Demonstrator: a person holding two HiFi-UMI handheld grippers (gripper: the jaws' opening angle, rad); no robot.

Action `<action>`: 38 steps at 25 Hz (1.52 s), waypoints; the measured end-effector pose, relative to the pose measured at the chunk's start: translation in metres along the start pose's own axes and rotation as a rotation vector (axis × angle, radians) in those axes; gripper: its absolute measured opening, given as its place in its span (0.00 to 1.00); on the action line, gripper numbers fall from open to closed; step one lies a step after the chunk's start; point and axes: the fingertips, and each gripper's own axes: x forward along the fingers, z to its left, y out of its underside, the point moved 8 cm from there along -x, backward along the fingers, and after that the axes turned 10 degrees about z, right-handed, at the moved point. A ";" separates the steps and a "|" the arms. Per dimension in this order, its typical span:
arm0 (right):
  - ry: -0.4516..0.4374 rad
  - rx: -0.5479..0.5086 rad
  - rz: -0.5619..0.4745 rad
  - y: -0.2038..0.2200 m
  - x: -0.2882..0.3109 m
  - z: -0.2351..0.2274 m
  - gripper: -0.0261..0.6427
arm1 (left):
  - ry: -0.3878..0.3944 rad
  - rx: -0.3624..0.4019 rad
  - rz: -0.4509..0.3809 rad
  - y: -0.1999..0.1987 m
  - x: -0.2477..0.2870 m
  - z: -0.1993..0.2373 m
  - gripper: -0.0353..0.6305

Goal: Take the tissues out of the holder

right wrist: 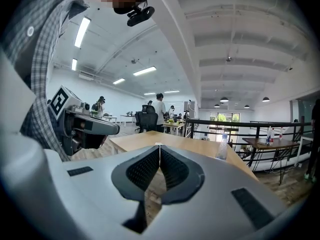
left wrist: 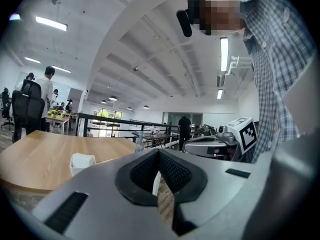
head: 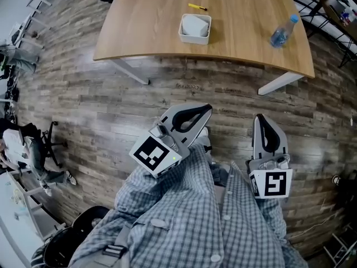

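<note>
From the head view, a white tissue holder [head: 195, 29] stood near the middle of the wooden desk [head: 245, 10], with white tissues [head: 193, 24] inside it. A yellow pen [head: 197, 6] lay just beyond the holder, and a water bottle [head: 283, 31] lay on its side well off to the right. Both tools hung low in front of the person's checked shirt [head: 189, 216], over the wood-plank floor [head: 100, 105] and well short of the desk's near edge. The left tool [head: 207, 109] pointed up and to the right. The right tool [head: 259, 118] pointed straight ahead.

In the left gripper view, the left tool's jaws were clenched, their ridged pads [left wrist: 172, 171] meeting at the tips with nothing between them. The holder [left wrist: 81, 163] sat on the desk off to the left, far from the jaws, and the bottle [left wrist: 139, 143] showed beyond it. The right tool's marker cube [left wrist: 245, 134] appeared on the right side.

In the right gripper view, the right tool [right wrist: 159, 146] was likewise clenched and empty, tips touching. The desk [right wrist: 175, 140] stretched ahead with the bottle [right wrist: 223, 145] on it. This view did not show the holder.
</note>
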 end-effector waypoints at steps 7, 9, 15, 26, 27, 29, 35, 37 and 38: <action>0.058 -0.009 0.001 -0.016 0.031 -0.017 0.06 | 0.040 0.013 -0.008 -0.016 0.020 0.036 0.06; 0.070 -0.018 0.006 -0.018 0.039 -0.020 0.06 | 0.042 0.011 -0.003 -0.016 0.022 0.047 0.06; 0.088 -0.028 -0.003 -0.023 0.060 -0.023 0.06 | 0.052 0.020 -0.022 -0.016 0.030 0.073 0.06; 0.123 -0.027 -0.002 -0.027 0.070 -0.029 0.06 | 0.080 0.021 -0.021 -0.022 0.042 0.089 0.06; 0.127 -0.028 0.000 -0.027 0.070 -0.030 0.06 | 0.082 0.019 -0.020 -0.021 0.042 0.088 0.06; 0.133 -0.028 0.003 -0.026 0.069 -0.032 0.06 | 0.085 0.016 -0.017 -0.019 0.044 0.088 0.06; 0.129 -0.023 0.003 -0.026 0.076 -0.041 0.06 | 0.086 0.011 -0.011 -0.020 0.054 0.092 0.06; 0.119 -0.019 0.010 -0.025 0.081 -0.045 0.06 | 0.079 0.009 -0.012 -0.021 0.059 0.095 0.06; 0.112 -0.018 0.011 -0.025 0.085 -0.048 0.06 | 0.073 0.007 -0.011 -0.021 0.061 0.096 0.06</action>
